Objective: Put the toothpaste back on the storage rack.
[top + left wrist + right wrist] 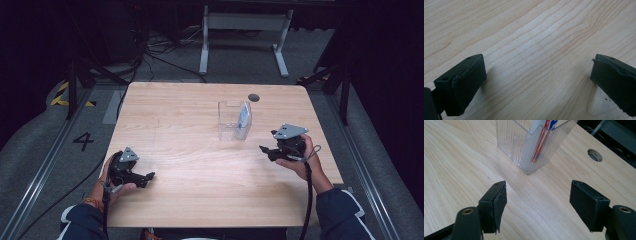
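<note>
Both the left gripper (536, 82) and right gripper (537, 205) gape wide, empty; the right gripper view reveals red-and-blue print on the packet (541, 142) inside the clear ribbed container (511, 142).

We see a pale wood-grain table (200, 165), a clear ribbed box (524, 147) holding a white, red-and-blue packet (541, 142), black grippers.

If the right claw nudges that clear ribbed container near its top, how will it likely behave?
The clear container stands tall on a small base, so a high push may tip it rather than slide it. Its thin transparent walls suggest it is light and rigid. The packet leaning inside looks slim, adding little weight. The smooth table probably offers little grip.
</note>
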`<state>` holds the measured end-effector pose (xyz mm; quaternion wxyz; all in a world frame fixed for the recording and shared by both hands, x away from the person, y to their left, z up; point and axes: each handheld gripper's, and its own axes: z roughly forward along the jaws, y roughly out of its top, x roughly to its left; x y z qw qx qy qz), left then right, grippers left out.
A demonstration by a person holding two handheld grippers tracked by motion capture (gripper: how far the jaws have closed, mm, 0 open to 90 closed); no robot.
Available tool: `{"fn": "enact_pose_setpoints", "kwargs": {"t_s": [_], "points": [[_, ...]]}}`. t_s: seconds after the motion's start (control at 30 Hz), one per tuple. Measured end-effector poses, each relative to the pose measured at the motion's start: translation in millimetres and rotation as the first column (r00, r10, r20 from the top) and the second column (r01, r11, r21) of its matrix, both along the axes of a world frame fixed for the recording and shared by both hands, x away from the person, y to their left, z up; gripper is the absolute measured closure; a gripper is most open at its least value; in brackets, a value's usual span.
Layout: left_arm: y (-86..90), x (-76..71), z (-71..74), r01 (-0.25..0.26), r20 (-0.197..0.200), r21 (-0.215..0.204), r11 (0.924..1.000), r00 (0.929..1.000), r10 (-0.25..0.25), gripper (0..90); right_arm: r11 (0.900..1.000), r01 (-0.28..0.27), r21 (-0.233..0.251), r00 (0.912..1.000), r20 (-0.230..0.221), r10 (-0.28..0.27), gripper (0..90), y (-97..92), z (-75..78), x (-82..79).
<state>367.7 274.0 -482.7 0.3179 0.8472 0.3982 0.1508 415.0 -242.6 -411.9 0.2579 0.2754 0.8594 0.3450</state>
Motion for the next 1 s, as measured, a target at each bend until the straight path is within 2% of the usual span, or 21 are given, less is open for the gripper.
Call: {"fn": "enact_pose_setpoints", "kwargs": {"t_s": [0.17,0.27,0.53,0.83,0.93,1.0], "points": [[0.0,0.1,-0.2,-0.001,0.005,0.001,1.0,1.0,0.001,0.7,0.9998,0.02,0.007,0.9998,-0.001,-0.02,27.8,-8.7,-5.5,-4.6],[0.1,0.1,0.0,0.0,0.003,0.001,1.0,1.0,0.0,0.7,0.9989,0.047,-0.009,0.9989,0.003,-0.047,25.8,-16.6,-9.7,-9.8],[-0.1,-0.1,-0.1,-0.002,0.0,0.0,1.0,1.0,0.002,0.7,0.9993,0.037,-0.006,0.9993,-0.006,-0.037,23.9,-36.2,-16.2,-21.0],[-0.5,-0.8,-0.2,-0.01,-0.004,-0.006,0.9999,0.9999,0.01,0.7,0.9989,0.038,-0.027,0.9989,-0.024,-0.039,21.1,-56.9,-25.4,-33.7],[-0.5,-0.8,-0.2,-0.01,-0.004,-0.006,0.9999,0.9999,0.01,0.7,0.9991,0.037,-0.02,0.9987,-0.034,-0.037,20.6,-67.8,-28.5,-39.6],[-0.5,-0.8,-0.2,-0.01,-0.004,-0.006,0.9999,0.9999,0.01,0.6,0.999,0.045,0.001,0.9978,-0.049,-0.045,20.6,-77.8,-32.0,-44.1]]}}
